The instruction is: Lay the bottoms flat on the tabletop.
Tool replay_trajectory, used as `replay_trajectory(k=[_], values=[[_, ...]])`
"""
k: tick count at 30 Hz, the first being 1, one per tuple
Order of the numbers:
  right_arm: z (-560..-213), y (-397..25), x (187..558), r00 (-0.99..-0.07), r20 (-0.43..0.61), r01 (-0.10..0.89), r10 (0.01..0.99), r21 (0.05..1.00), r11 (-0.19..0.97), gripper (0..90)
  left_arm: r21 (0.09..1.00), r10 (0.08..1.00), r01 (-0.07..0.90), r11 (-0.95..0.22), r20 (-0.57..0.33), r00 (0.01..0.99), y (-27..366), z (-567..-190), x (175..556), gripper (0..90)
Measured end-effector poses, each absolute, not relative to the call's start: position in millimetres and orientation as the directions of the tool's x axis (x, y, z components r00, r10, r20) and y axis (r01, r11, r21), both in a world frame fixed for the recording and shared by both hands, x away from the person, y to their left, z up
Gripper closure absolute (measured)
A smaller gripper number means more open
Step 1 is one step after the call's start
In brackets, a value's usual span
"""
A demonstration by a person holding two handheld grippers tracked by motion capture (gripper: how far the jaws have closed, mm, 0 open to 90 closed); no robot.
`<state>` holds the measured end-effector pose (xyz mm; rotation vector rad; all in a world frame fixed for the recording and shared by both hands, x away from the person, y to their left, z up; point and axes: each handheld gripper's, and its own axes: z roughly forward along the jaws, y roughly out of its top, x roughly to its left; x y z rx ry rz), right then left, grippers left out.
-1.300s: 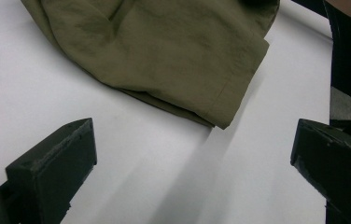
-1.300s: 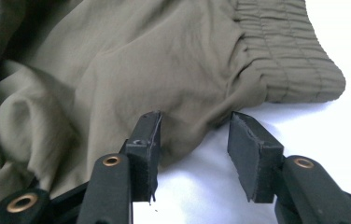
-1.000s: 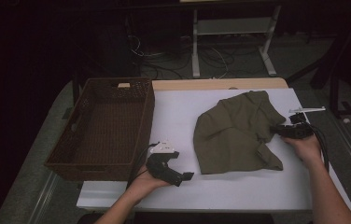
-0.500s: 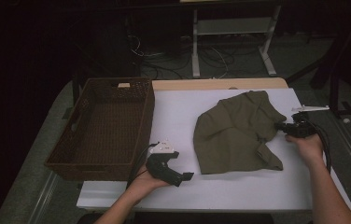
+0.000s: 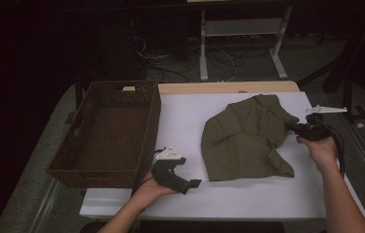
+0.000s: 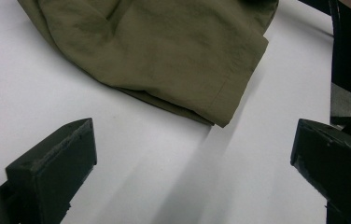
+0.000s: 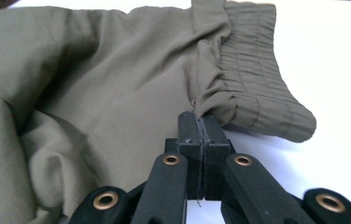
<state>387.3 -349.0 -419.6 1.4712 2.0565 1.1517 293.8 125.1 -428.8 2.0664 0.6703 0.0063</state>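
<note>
Shorts: we see olive shorts [image 5: 246,138] lying crumpled on the right half of the white table [image 5: 190,116], elastic waistband [image 7: 257,88] at their right edge, one hemmed leg corner [image 6: 229,107] pointing near and right.
Right gripper: our right gripper [image 5: 301,129] touches the shorts' right edge; its jaws are closed together, and we judge a fold just under the waistband is pinched between them.
Left gripper: our left gripper [image 5: 193,183] rests near the table's near edge, jaws wide apart with nothing between them; the shorts lie just far and right of it.
Key relation: the free leg hem is the edge nearest the left gripper.
Basket: a wicker basket [image 5: 107,131] stands at the left, well apart from the shorts.
Hidden: we cannot tell how much cloth the closed jaws hold; the shorts' underside folds are hidden.
</note>
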Motion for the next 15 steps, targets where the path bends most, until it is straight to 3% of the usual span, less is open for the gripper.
replay_trajectory(k=[15], values=[[-402, -331, 383, -0.46, 0.135, 0.551, 0.878, 0.819, 0.163, 88.6, 0.786, 0.46, 0.454, -0.42, -0.247, 0.853, 125, -428, 293, 0.0]])
